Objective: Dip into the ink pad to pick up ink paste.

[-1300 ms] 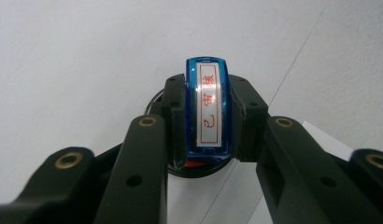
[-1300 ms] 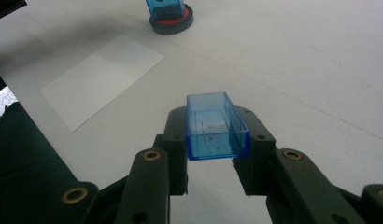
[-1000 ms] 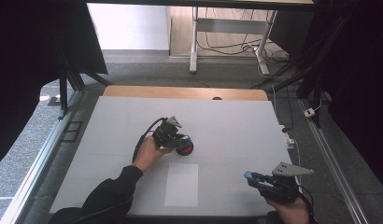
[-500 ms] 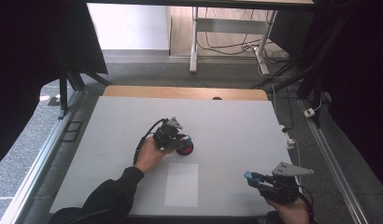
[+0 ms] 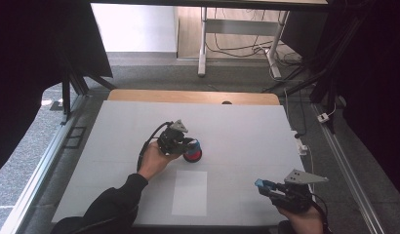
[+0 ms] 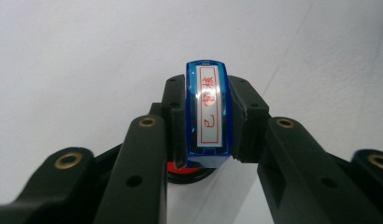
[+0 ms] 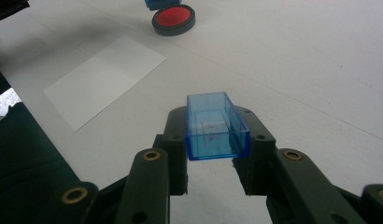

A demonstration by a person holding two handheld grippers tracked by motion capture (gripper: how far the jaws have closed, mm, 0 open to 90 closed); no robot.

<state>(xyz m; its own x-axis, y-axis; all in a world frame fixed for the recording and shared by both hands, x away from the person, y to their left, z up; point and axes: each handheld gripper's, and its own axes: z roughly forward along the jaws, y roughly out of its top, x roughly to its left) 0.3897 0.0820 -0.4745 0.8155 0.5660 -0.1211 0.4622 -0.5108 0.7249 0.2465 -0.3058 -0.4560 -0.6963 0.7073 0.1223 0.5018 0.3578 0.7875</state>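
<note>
Left gripper (image 5: 187,145) holds the stamp (image 6: 208,114) with both jaws pinched on its long flanks. The stamp stands upright over the ink pad (image 5: 192,155), its base at or just above the red surface; the pictures do not show whether it touches. Seen in the left gripper view, the label face points back toward the camera and its long axis runs away from the jaws.

Taking the ink pad as landmark: the paper (image 5: 190,192) lies just beside it on the person's side, so the left gripper is the nearer one for stamping. The likely next move is a lift off the pad and a short carry toward the person, keeping the stamp vertical.

Right gripper (image 5: 266,185) sits well apart from the pad, beyond the paper's right edge, jaws clamped on the blue cap (image 7: 216,126), open side up
</note>
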